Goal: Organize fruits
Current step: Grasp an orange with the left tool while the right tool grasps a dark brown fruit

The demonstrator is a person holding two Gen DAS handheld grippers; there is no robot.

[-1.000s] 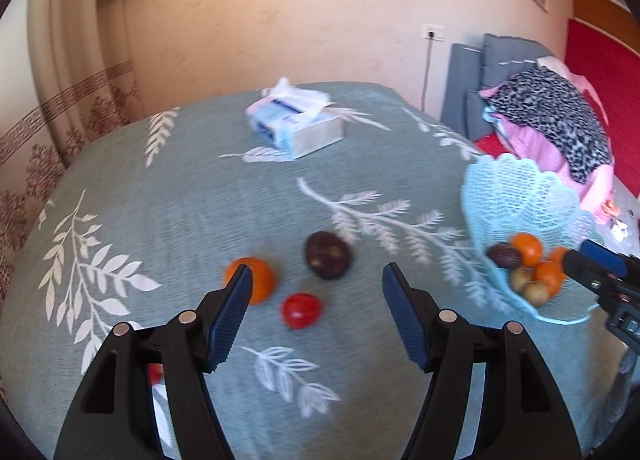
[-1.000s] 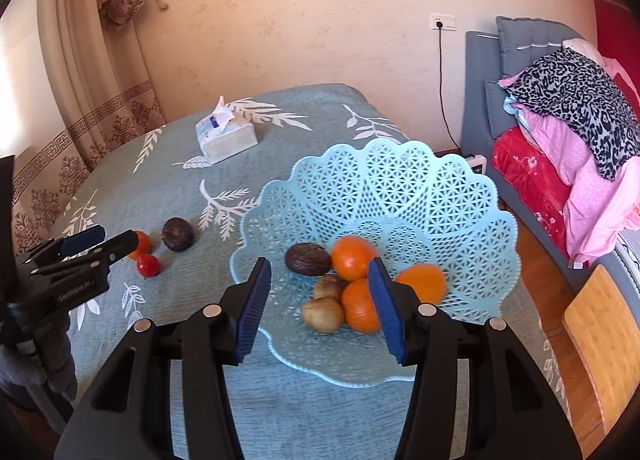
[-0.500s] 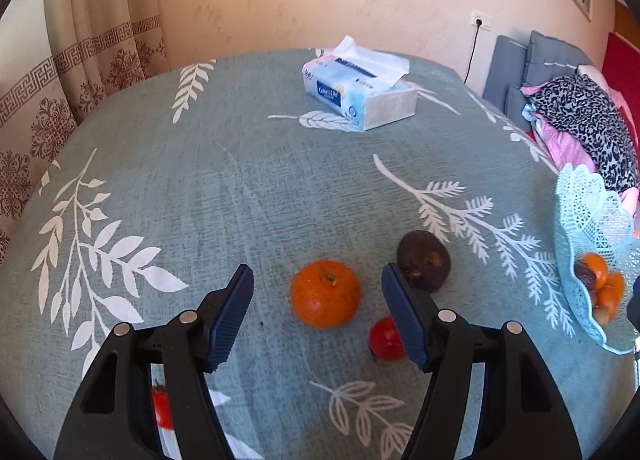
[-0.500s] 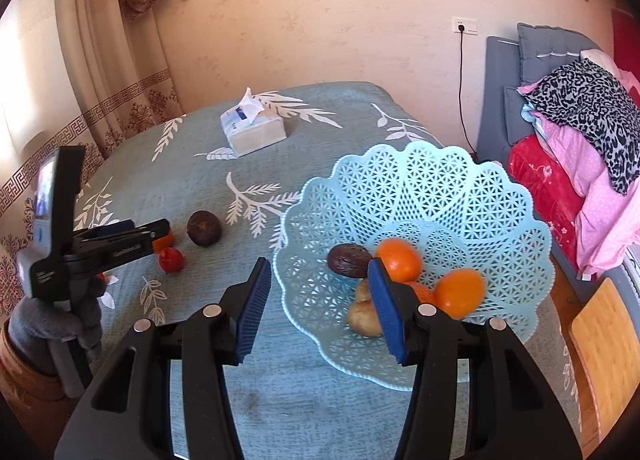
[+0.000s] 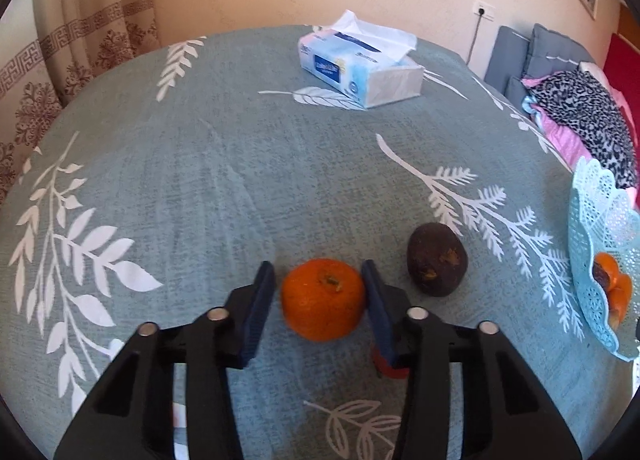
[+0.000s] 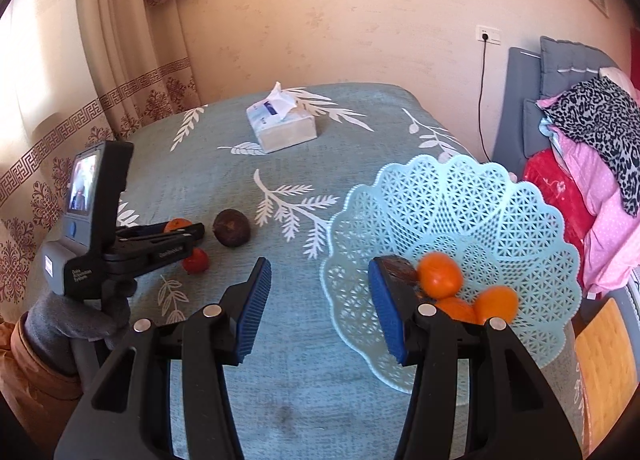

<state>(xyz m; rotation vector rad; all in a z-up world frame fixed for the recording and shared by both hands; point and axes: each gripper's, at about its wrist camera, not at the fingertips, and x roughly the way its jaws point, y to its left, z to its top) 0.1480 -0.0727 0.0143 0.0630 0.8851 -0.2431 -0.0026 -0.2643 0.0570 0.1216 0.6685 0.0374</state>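
Note:
An orange lies on the teal tablecloth between the fingers of my left gripper. The right pad touches it and the left pad stands a little off it. A dark avocado lies just to its right, and a small red tomato shows under the right finger. In the right wrist view my left gripper reaches over the orange, with the avocado and tomato beside it. My right gripper is open and empty, above the cloth at the left rim of the light blue basket, which holds several fruits.
A tissue box stands at the far side of the table and also shows in the right wrist view. The basket's rim shows at the right edge. A bed with piled clothes and an orange chair seat lie beyond the table's right side.
My left gripper moved forward and down around the orange and its fingers narrowed onto it. My right gripper swung left, so the basket sits further right in its view.

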